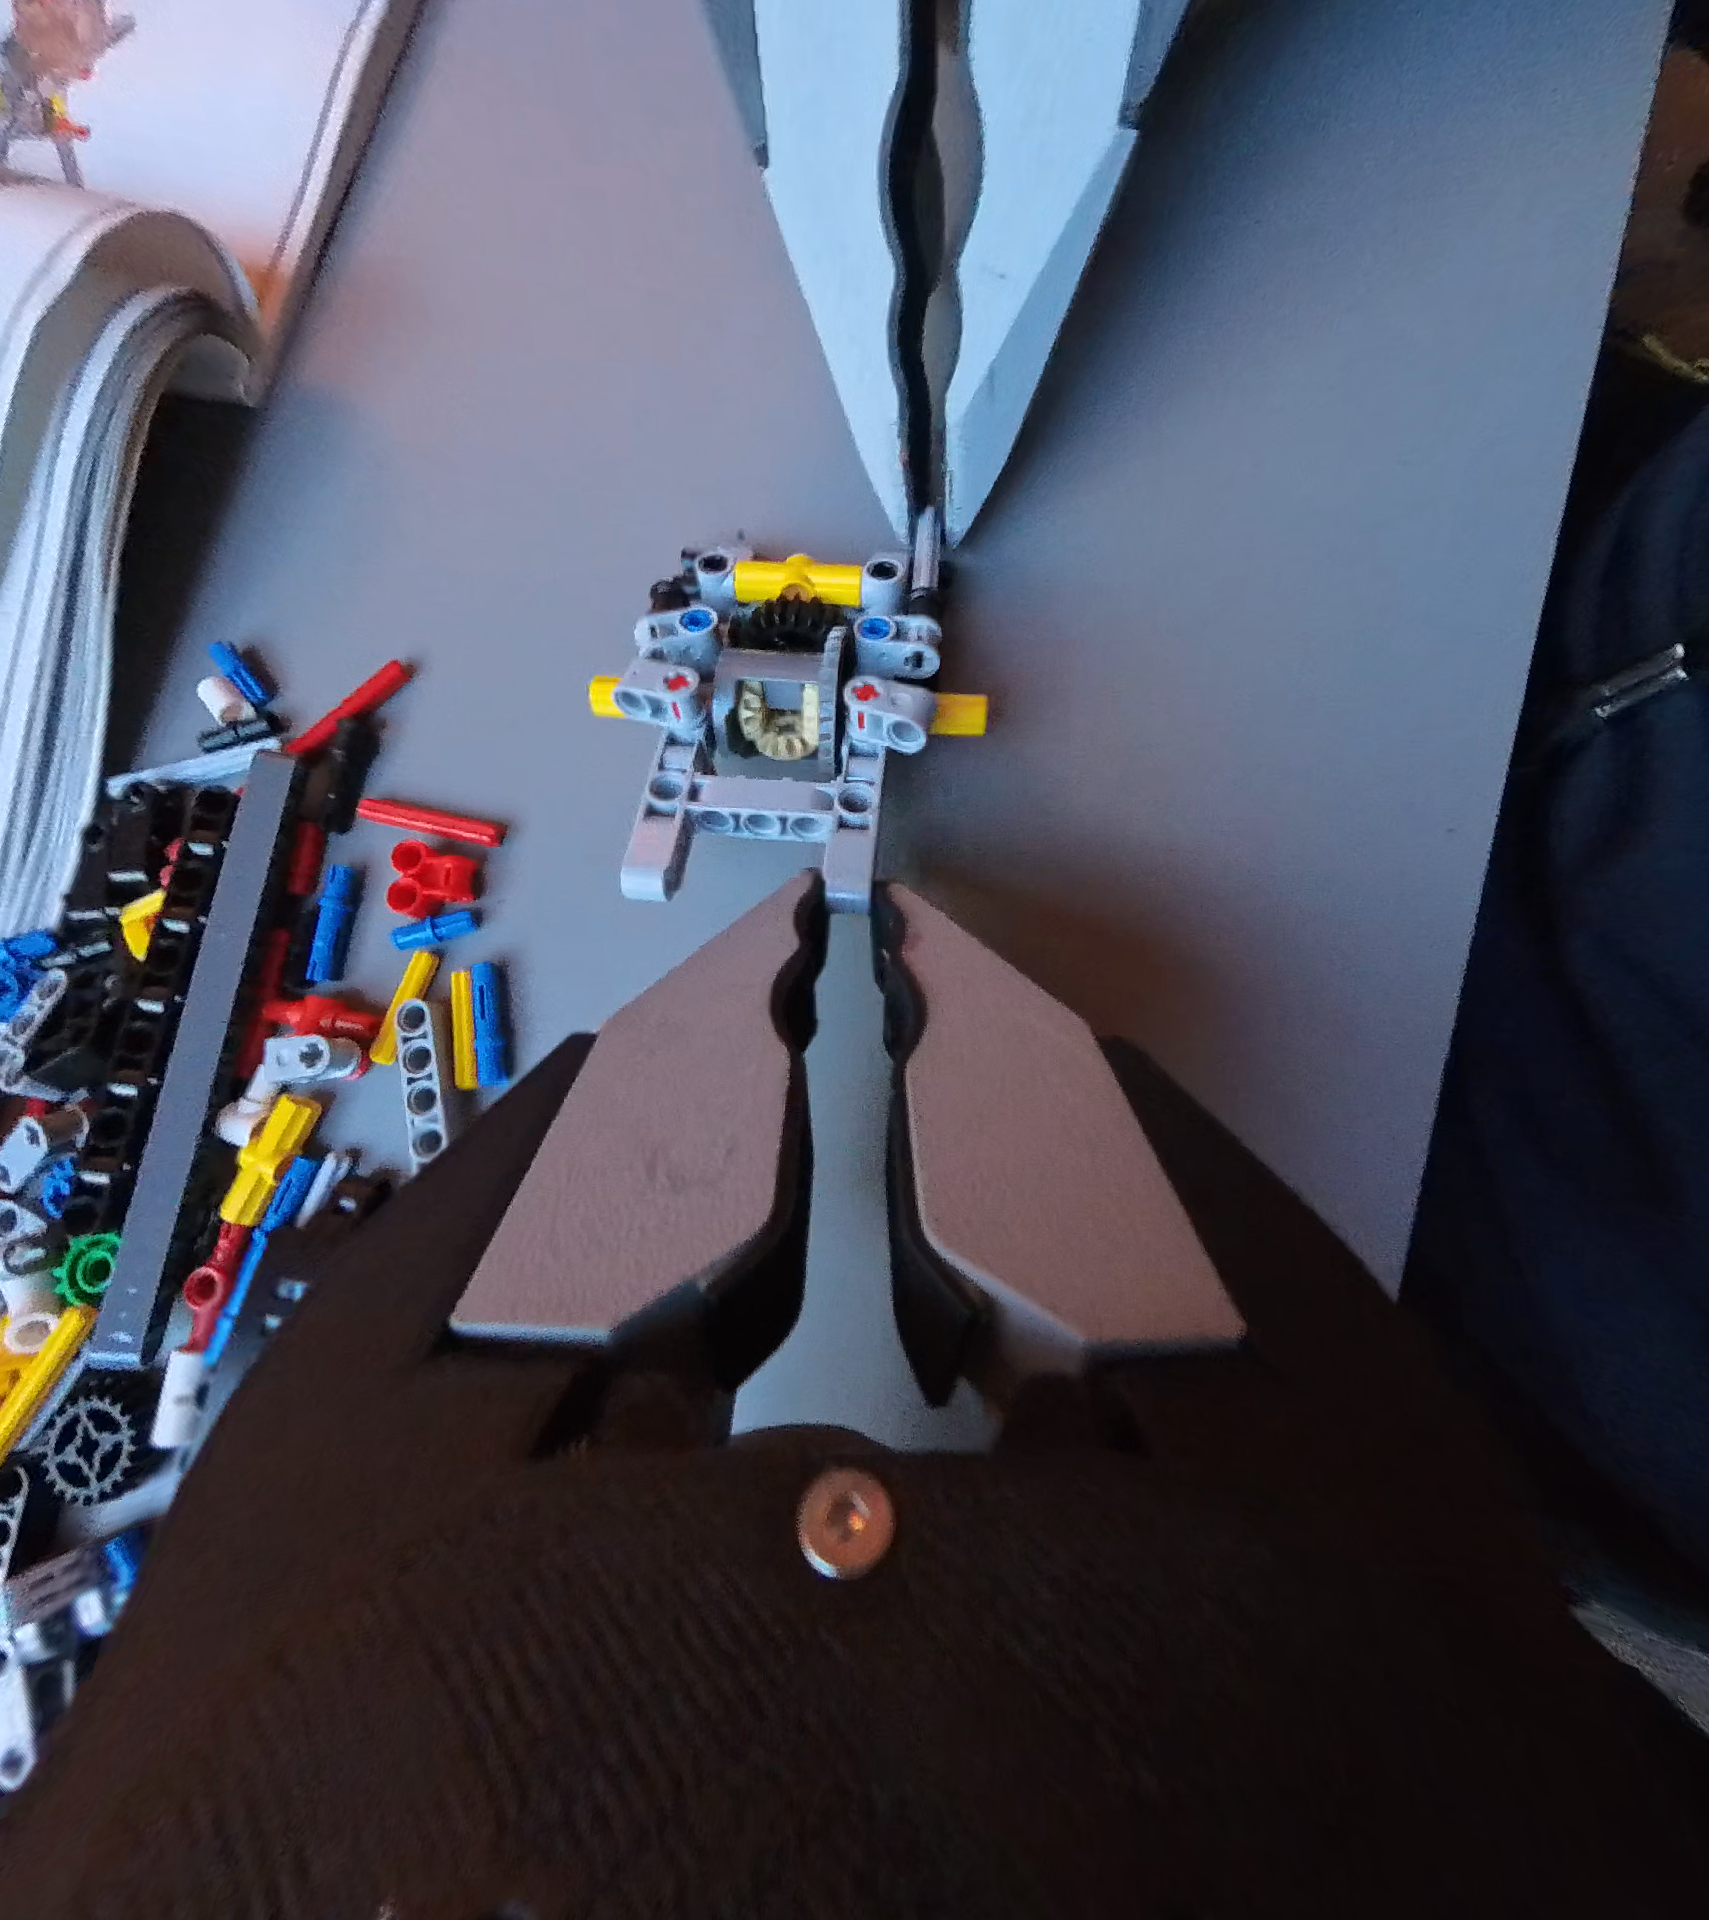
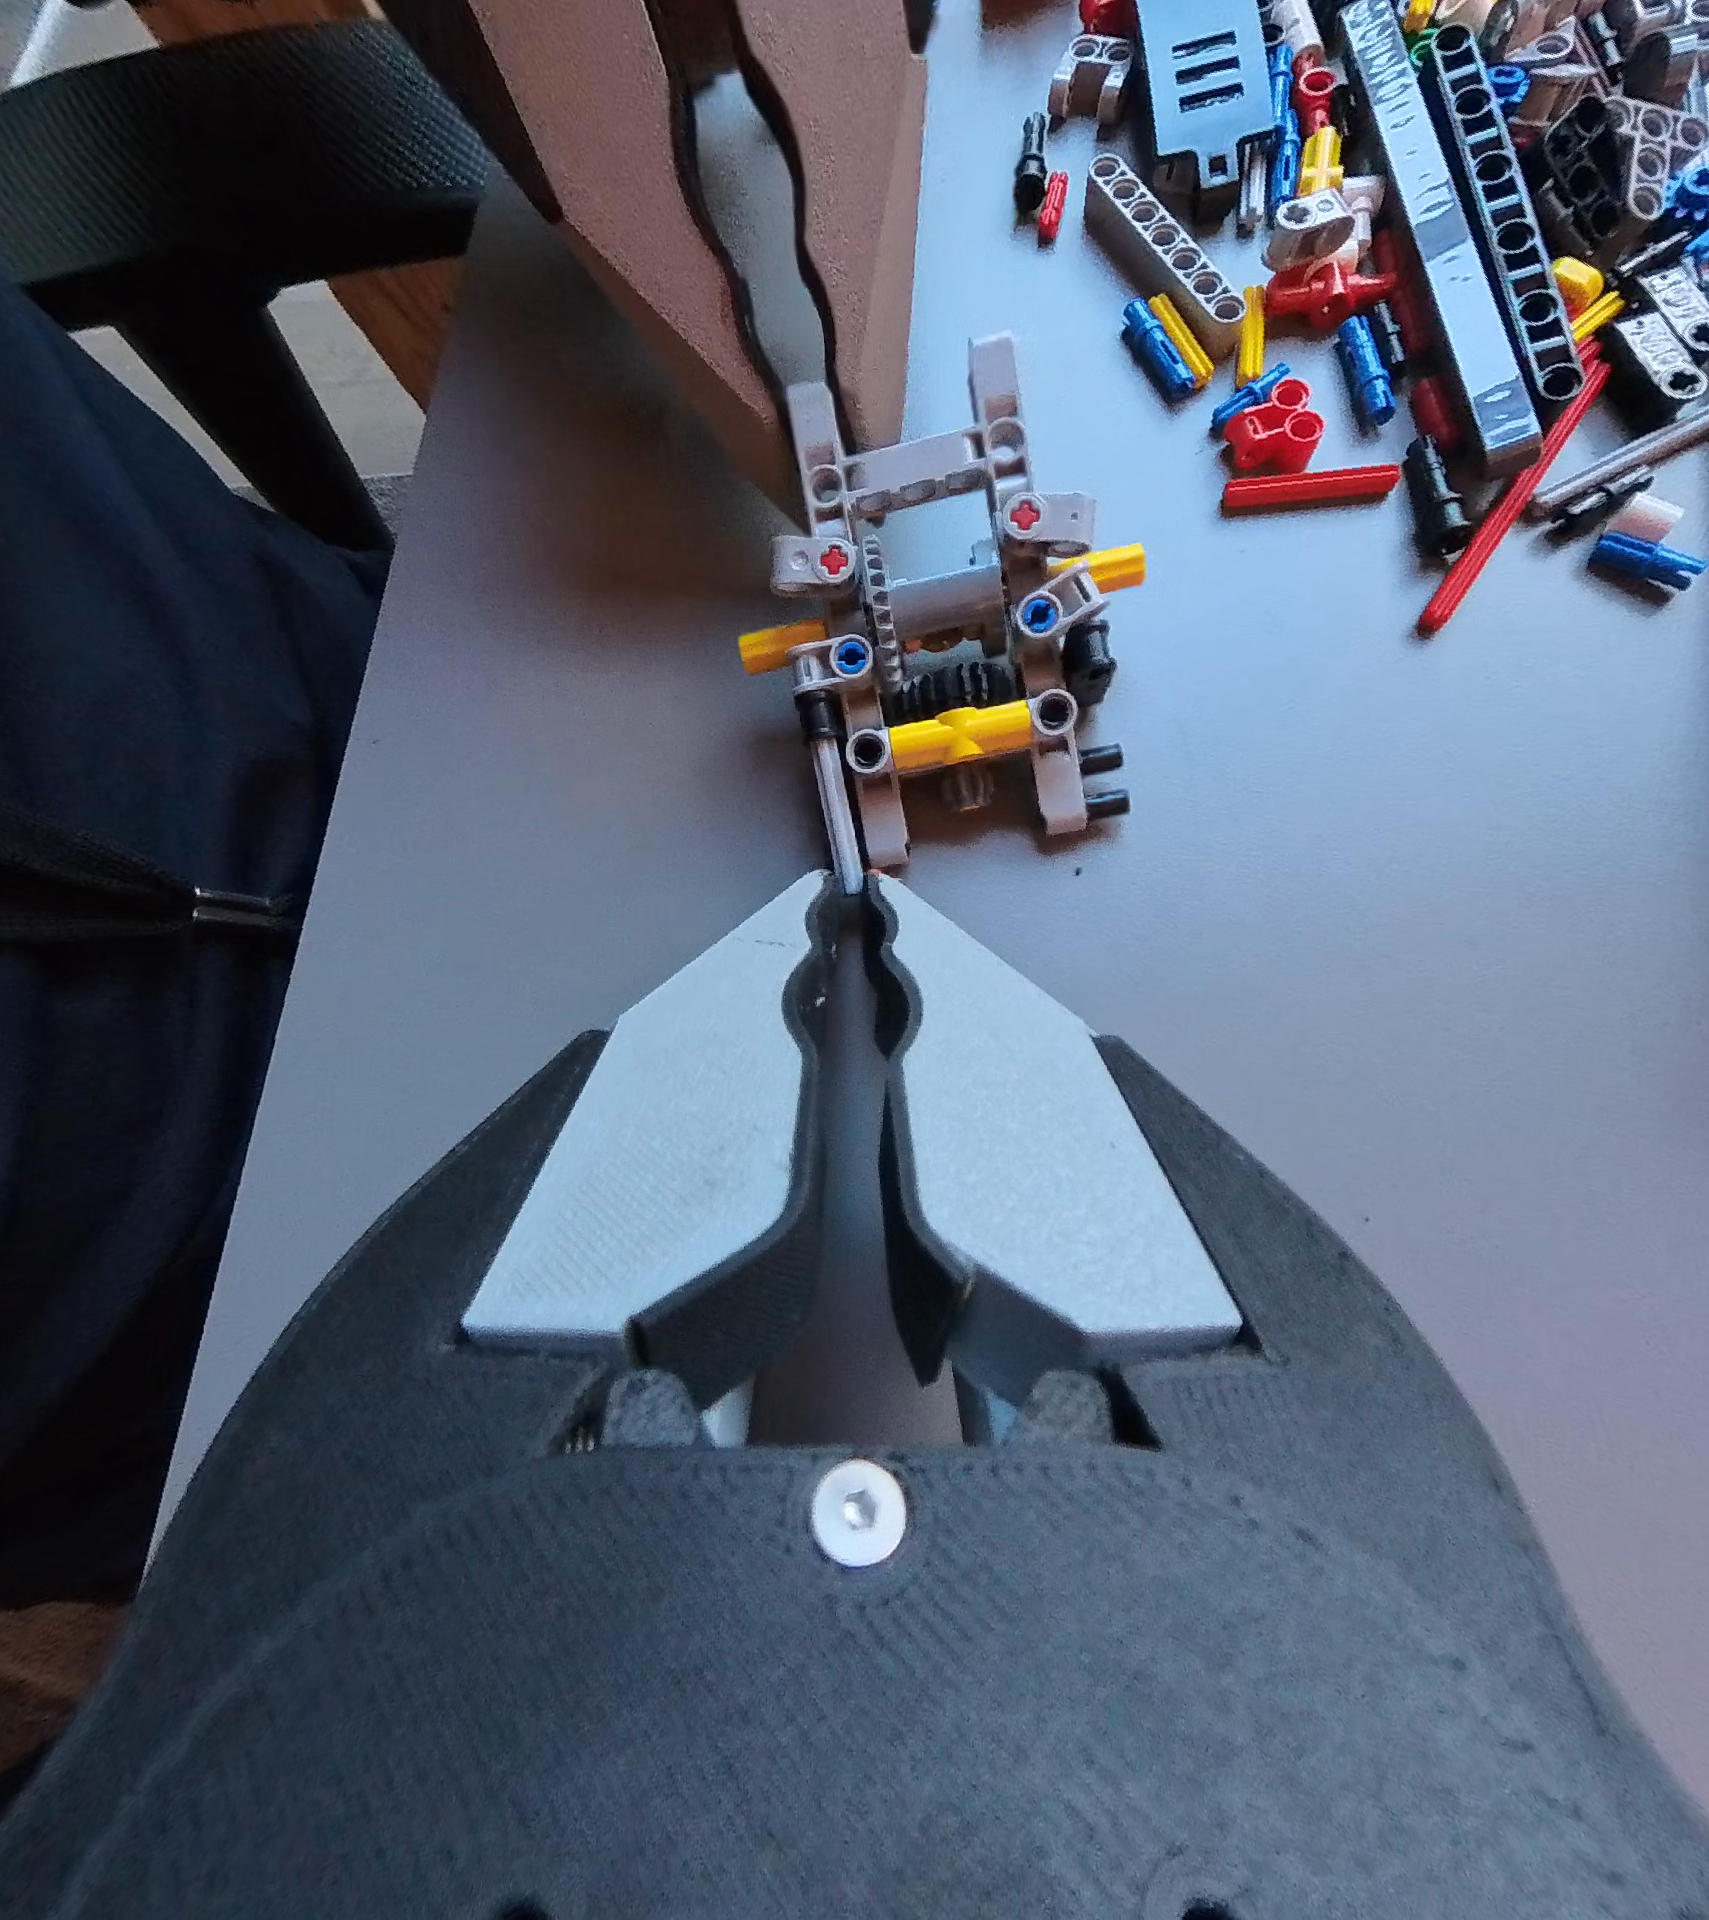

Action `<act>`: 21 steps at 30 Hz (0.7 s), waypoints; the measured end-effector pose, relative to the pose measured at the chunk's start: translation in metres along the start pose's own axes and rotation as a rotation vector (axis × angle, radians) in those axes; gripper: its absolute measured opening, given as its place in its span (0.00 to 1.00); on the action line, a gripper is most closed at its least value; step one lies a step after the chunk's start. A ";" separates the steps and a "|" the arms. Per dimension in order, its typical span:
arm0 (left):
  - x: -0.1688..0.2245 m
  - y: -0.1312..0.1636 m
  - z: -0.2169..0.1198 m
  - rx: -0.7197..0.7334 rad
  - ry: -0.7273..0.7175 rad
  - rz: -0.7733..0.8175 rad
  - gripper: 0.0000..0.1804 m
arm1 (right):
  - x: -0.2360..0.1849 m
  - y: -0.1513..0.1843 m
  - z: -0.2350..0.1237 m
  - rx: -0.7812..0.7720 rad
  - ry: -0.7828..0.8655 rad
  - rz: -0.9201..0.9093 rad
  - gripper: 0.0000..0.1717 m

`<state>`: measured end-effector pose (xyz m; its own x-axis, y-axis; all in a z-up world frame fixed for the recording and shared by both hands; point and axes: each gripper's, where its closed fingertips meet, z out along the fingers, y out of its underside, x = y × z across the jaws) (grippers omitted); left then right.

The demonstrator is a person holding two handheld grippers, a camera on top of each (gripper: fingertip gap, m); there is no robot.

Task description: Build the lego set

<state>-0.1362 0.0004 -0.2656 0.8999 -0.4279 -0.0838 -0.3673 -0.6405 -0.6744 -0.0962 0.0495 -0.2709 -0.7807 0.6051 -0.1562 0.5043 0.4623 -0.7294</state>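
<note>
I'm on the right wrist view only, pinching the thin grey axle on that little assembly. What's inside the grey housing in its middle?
Observer: A tan bevel gear sits inside it; the left wrist view looks straight into the housing.
Operator: And what lies beyond the pile of loose parts?
Observer: An open booklet with curled pages, right beside the pile.

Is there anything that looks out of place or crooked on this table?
Nothing looks damaged. The loose pieces lie in a scattered heap at one side of the table. On the grey model, a thin grey rod sticks out past its frame, pinched by the right gripper.
</note>
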 end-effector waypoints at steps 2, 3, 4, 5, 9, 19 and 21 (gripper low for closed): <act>0.001 -0.003 -0.003 0.021 0.005 0.010 0.03 | 0.000 0.000 -0.001 0.003 -0.003 0.006 0.00; 0.000 -0.004 -0.004 0.025 0.004 -0.005 0.06 | 0.001 0.000 -0.001 0.004 -0.003 0.006 0.01; -0.001 -0.004 -0.006 0.031 0.009 -0.023 0.08 | 0.001 0.001 -0.001 0.003 -0.002 0.003 0.01; -0.001 -0.006 -0.008 0.041 0.020 -0.038 0.07 | 0.001 0.000 -0.001 0.003 -0.002 0.001 0.01; 0.000 -0.009 -0.008 0.082 0.046 -0.072 0.04 | -0.001 0.000 -0.001 0.007 -0.010 -0.009 0.01; 0.000 -0.006 0.001 0.110 0.090 -0.037 0.03 | -0.003 -0.002 -0.008 0.039 -0.037 -0.028 0.00; 0.000 -0.006 0.001 0.110 0.100 -0.035 0.03 | -0.003 -0.002 -0.008 0.035 -0.024 -0.040 0.00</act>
<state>-0.1339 0.0049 -0.2623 0.8821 -0.4710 0.0110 -0.3030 -0.5850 -0.7523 -0.0925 0.0519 -0.2639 -0.8088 0.5706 -0.1425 0.4599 0.4627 -0.7578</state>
